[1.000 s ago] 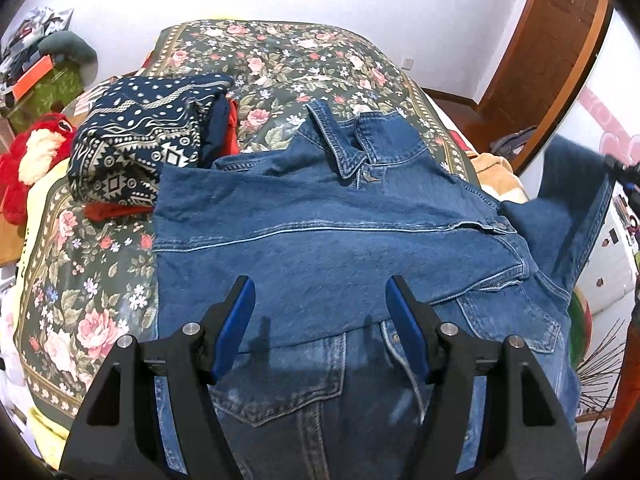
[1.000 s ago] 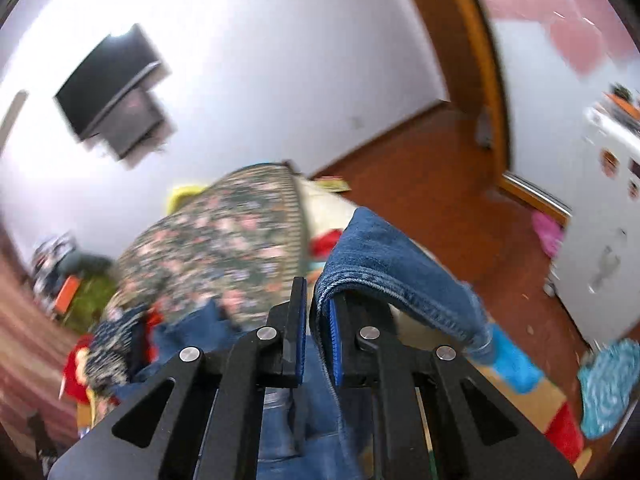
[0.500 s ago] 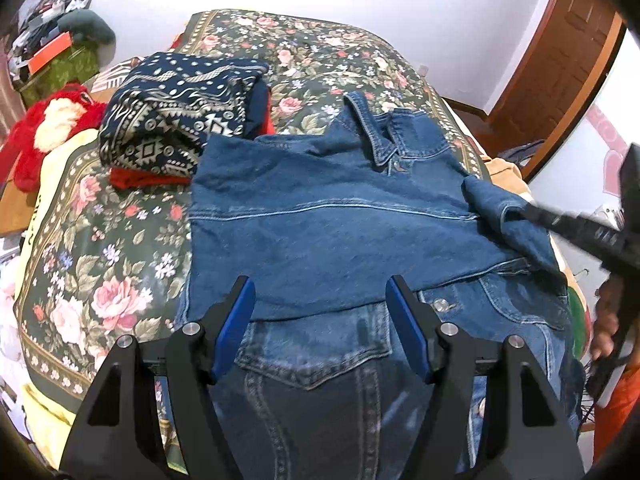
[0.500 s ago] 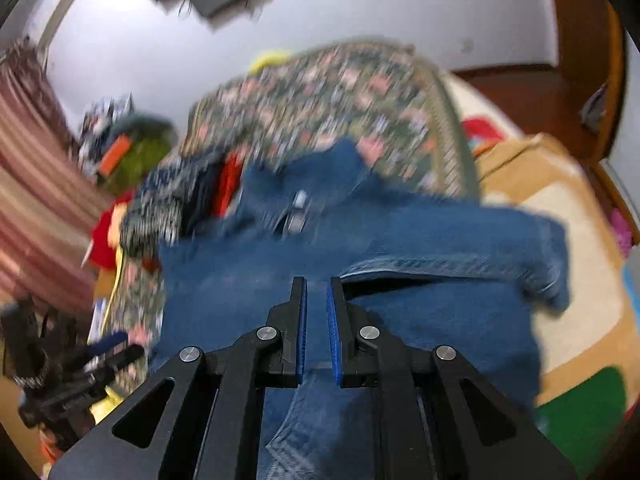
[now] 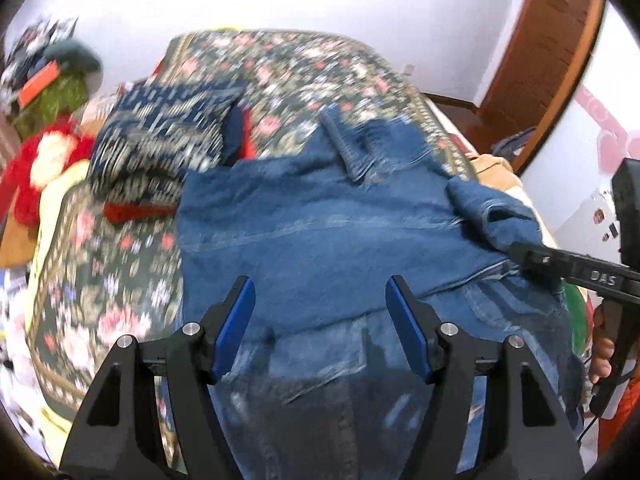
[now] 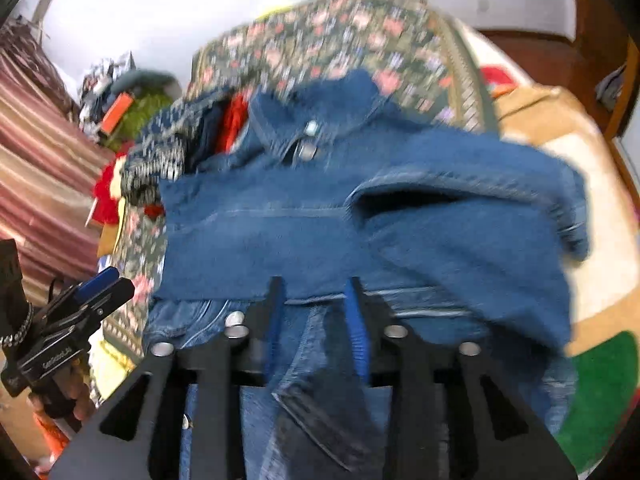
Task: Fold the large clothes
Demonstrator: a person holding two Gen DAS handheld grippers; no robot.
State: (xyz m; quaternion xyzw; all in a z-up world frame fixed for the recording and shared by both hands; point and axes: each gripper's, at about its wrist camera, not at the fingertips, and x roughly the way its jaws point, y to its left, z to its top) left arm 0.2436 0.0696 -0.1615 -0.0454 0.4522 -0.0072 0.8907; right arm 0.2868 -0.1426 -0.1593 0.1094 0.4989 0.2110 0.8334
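A blue denim jacket (image 5: 320, 232) lies spread across a bed with a floral cover (image 5: 100, 280), filling the centre and lower half of both wrist views. Its collar (image 5: 352, 148) points toward the upper centre of the frame, and one sleeve (image 5: 492, 216) is folded across the body at right, its cuff resting on the denim. A folded patterned garment (image 5: 160, 144) sits just beside the jacket at upper left.

The left claw (image 5: 320, 320) hangs over the jacket's lower part with its jaws standing wide and nothing between them. The right claw (image 6: 316, 316) has just been opening; its jaws now stand partly apart above the hem, and no cloth appears pinched between them.

The denim looks thick and fairly heavy, soft enough to fold but likely to hold bulky creases. It should not slip easily. The stitched hem, the shoulder seams and the cuff look like firm places to take hold.
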